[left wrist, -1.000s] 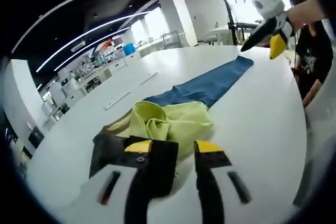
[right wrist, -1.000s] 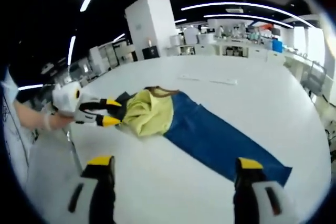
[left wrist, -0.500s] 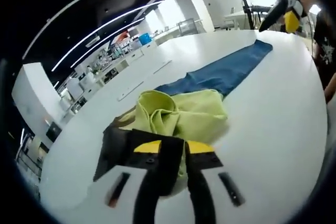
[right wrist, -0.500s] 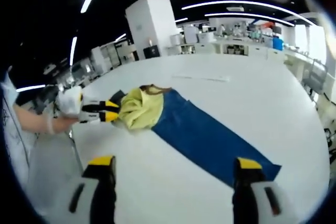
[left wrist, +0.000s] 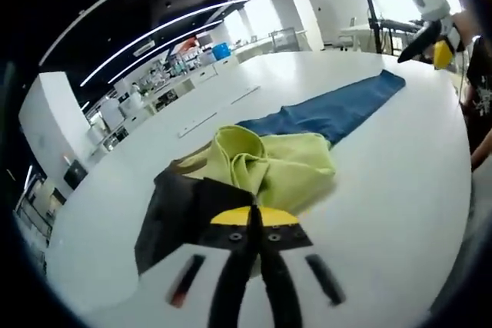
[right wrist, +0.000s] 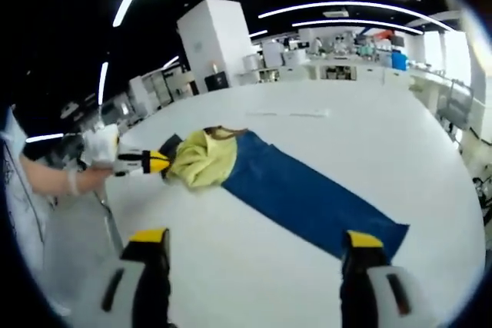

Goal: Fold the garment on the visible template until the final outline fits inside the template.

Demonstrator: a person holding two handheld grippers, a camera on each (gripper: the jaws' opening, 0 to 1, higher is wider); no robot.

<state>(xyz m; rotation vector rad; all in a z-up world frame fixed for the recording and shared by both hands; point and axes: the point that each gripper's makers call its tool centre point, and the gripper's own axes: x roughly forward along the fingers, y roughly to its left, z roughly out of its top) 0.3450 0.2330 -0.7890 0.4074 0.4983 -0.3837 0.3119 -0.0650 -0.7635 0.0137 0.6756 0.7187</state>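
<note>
The garment lies along the white table (left wrist: pixel 384 190), with a long blue part (left wrist: pixel 330 109), a bunched yellow-green part (left wrist: pixel 273 167) and a black part (left wrist: pixel 173 213) nearest my left gripper (left wrist: pixel 254 219). That gripper's jaws are pressed together on the garment's near edge, where black and yellow-green cloth meet. From the right gripper view, the left gripper (right wrist: pixel 151 163) pinches the garment's yellow-green end (right wrist: pixel 196 160) and the blue part (right wrist: pixel 307 197) runs toward me. My right gripper (right wrist: pixel 254 240) hangs open above the table, holding nothing. It also appears far off as the right gripper (left wrist: pixel 434 36) beyond the blue end.
Two thin pale strips (left wrist: pixel 211 119) lie on the table past the garment. A person's gloved hand (right wrist: pixel 58 178) holds the left gripper, and a dark-shirted body (left wrist: pixel 480 74) stands at the table's edge. White columns and lab benches (right wrist: pixel 346 67) lie beyond.
My left gripper's jaws have gone from open to shut on the garment's near edge. The right gripper has drawn back from the blue end and stays open.
</note>
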